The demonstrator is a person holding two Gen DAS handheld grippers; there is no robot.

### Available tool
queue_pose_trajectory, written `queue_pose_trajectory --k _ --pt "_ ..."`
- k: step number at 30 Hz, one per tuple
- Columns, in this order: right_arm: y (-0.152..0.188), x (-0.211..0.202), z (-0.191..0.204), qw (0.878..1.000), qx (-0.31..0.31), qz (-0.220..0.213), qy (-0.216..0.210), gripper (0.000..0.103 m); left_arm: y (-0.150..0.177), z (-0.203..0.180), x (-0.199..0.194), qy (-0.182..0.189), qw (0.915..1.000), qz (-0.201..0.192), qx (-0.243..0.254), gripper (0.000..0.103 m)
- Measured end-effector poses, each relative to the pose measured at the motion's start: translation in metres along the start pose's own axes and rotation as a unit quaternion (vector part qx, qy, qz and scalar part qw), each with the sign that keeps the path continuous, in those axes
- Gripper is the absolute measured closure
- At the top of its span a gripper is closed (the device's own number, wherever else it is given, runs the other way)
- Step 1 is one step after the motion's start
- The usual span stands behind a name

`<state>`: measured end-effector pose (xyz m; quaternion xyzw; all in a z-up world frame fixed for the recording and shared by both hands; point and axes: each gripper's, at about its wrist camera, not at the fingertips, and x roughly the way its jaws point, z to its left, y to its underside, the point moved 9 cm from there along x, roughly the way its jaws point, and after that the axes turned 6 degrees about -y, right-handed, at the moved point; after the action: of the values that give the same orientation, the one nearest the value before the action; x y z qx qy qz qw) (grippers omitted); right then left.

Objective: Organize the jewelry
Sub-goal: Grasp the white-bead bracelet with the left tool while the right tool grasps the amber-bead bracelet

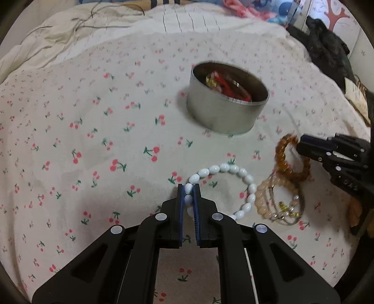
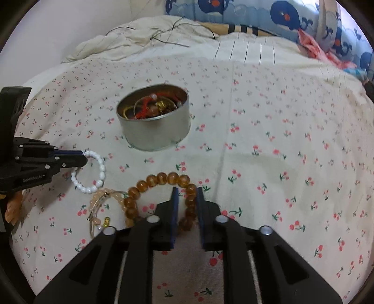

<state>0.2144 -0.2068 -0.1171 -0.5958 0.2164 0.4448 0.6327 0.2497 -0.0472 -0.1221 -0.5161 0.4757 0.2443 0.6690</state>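
Note:
My left gripper (image 1: 188,191) is shut on a white bead bracelet (image 1: 233,169), whose loop hangs to the right; it also shows in the right wrist view (image 2: 99,173). My right gripper (image 2: 186,194) is shut on an amber bead bracelet (image 2: 161,179), seen lifted in the left wrist view (image 1: 284,161). A pale peach bead bracelet with thin wire bangles (image 1: 278,205) lies on the cloth between them (image 2: 102,201). A round metal tin (image 1: 226,103) with red and gold jewelry inside stands beyond (image 2: 153,119).
Everything rests on a cherry-print bedsheet (image 1: 93,140). A cream quilt (image 2: 140,39) lies at the back. Whale-print bedding (image 2: 292,16) and pink cloth sit back right. Dark clothing (image 1: 327,53) lies at the right edge.

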Motion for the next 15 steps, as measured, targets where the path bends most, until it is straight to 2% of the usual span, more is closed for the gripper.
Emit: queue_pose_trajectory --k 2,6,7,8,9,10,11,12,15 --pt "0.003 0.004 0.001 1.000 -0.003 0.010 0.005 0.065 0.000 0.002 -0.001 0.002 1.0000 0.001 -0.002 0.093" --pt "0.007 0.011 0.000 1.000 -0.005 0.023 0.012 0.067 0.001 0.003 0.004 0.003 1.0000 0.005 -0.001 0.084" --pt "0.008 0.011 0.000 1.000 -0.007 0.022 0.013 0.071 0.001 0.003 0.005 0.006 1.0000 0.006 0.000 0.081" --pt "0.008 0.011 0.001 1.000 -0.008 0.021 0.016 0.083 0.002 0.000 0.005 0.006 1.0000 0.006 0.003 0.078" --pt "0.007 0.011 0.001 1.000 -0.008 0.020 0.015 0.091 0.003 -0.001 0.005 0.000 1.0000 0.004 0.008 0.078" --pt "0.007 0.010 0.001 1.000 -0.008 0.017 0.015 0.091 0.003 -0.003 0.005 -0.006 0.9998 0.002 0.016 0.078" --pt "0.006 0.008 0.001 1.000 -0.008 0.011 0.015 0.091 0.003 -0.004 0.004 -0.007 0.9998 0.000 0.020 0.084" --pt "0.005 0.005 0.001 1.000 -0.007 0.004 0.016 0.091 0.003 -0.006 0.002 0.001 0.9998 -0.002 0.018 0.096" --pt "-0.006 -0.006 0.002 1.000 0.002 -0.030 0.007 0.091 -0.003 -0.007 -0.008 -0.001 0.9996 -0.022 0.018 0.096"
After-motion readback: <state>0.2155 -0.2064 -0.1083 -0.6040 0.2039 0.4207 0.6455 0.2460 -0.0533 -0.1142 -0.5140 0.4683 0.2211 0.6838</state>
